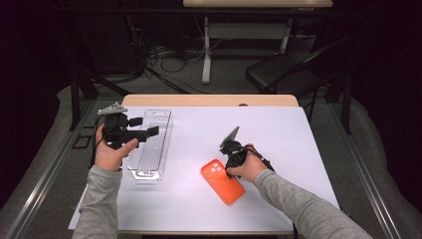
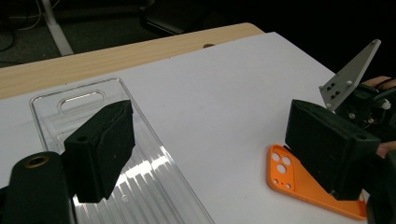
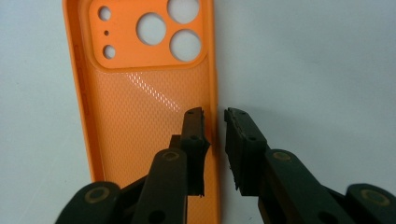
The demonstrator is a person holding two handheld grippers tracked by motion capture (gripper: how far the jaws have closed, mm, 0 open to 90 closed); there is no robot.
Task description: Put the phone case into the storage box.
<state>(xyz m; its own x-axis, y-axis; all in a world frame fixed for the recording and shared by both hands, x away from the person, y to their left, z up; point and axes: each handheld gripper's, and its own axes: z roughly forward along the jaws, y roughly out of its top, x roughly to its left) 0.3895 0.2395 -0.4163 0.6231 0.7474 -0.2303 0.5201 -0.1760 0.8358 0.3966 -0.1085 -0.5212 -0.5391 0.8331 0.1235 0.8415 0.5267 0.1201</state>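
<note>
The right tool (image 3: 215, 116) is straddling the long side wall of the orange case (image 3: 144, 121), one jaw inside and one outside, narrowed around the rim but not visibly pinching it, apparently to lift it by that wall. The case is lying hollow side up near the table's (image 1: 278, 129) front edge, camera holes showing. The left tool (image 2: 205, 149) is hovering wide open, holding nothing, over the clear tray (image 2: 154, 186) by the left edge.

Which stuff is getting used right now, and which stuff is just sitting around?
In use:
- orange phone case, one side wall between the right gripper jaws
- clear plastic tray, under the open left gripper

Just lying about:
- black chair beyond the table
- cables on the floor
</note>
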